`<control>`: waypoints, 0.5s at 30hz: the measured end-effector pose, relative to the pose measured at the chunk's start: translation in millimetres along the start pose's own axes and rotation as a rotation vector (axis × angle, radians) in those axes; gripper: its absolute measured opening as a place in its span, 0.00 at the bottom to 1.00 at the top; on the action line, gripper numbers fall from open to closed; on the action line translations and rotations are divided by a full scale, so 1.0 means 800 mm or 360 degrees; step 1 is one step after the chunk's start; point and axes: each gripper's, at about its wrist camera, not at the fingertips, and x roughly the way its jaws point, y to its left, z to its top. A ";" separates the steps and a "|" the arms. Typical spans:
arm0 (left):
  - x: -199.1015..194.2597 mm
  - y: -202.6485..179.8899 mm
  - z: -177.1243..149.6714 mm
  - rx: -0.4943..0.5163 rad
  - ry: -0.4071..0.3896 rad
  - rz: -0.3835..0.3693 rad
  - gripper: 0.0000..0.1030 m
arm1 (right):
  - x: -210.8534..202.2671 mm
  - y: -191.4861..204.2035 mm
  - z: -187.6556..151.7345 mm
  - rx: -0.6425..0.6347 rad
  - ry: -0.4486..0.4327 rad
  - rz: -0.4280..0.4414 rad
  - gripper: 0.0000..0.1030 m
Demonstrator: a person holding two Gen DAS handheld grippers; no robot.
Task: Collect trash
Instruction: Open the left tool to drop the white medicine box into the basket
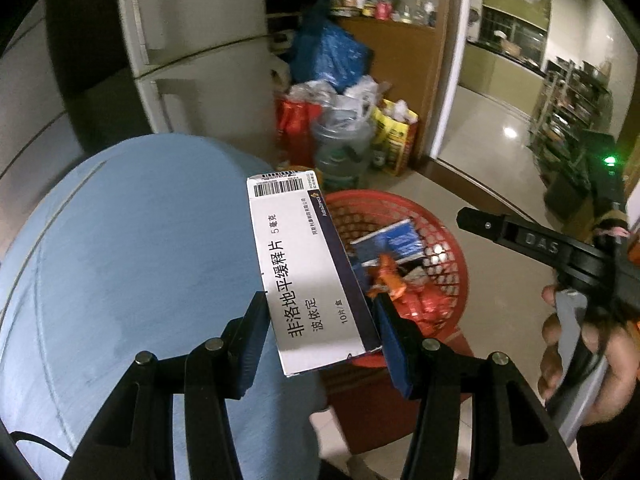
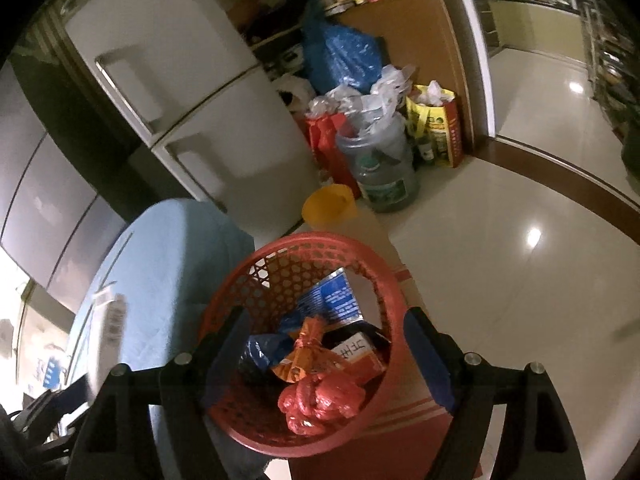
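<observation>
My left gripper (image 1: 320,320) is shut on a white and dark blue medicine box (image 1: 308,268), held in the air at the edge of the round blue table (image 1: 132,264), just left of the red mesh basket (image 1: 448,240). The basket (image 2: 256,284) holds a blue box, an orange wrapper and a crumpled red bag (image 2: 320,400). My right gripper (image 2: 326,348) is open and empty, hovering over the basket. It also shows at the right of the left wrist view (image 1: 520,236). The box appears blurred at the left of the right wrist view (image 2: 108,324).
A white fridge (image 2: 208,120) stands behind the table. Bags, a large water jug (image 2: 384,168) and a yellow bowl (image 2: 328,204) sit on the floor by a wooden cabinet. The basket rests on a red box (image 2: 400,440). Tiled floor (image 2: 520,260) spreads to the right.
</observation>
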 end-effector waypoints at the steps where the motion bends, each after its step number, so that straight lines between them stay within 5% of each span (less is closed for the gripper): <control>1: 0.004 -0.005 0.003 0.0007 0.0010 -0.0012 0.53 | -0.003 -0.002 0.000 0.0005 -0.0008 -0.0004 0.80; 15: 0.067 -0.040 0.038 0.0069 0.0143 -0.0090 0.54 | -0.033 -0.022 0.013 0.0058 -0.0095 -0.0028 0.80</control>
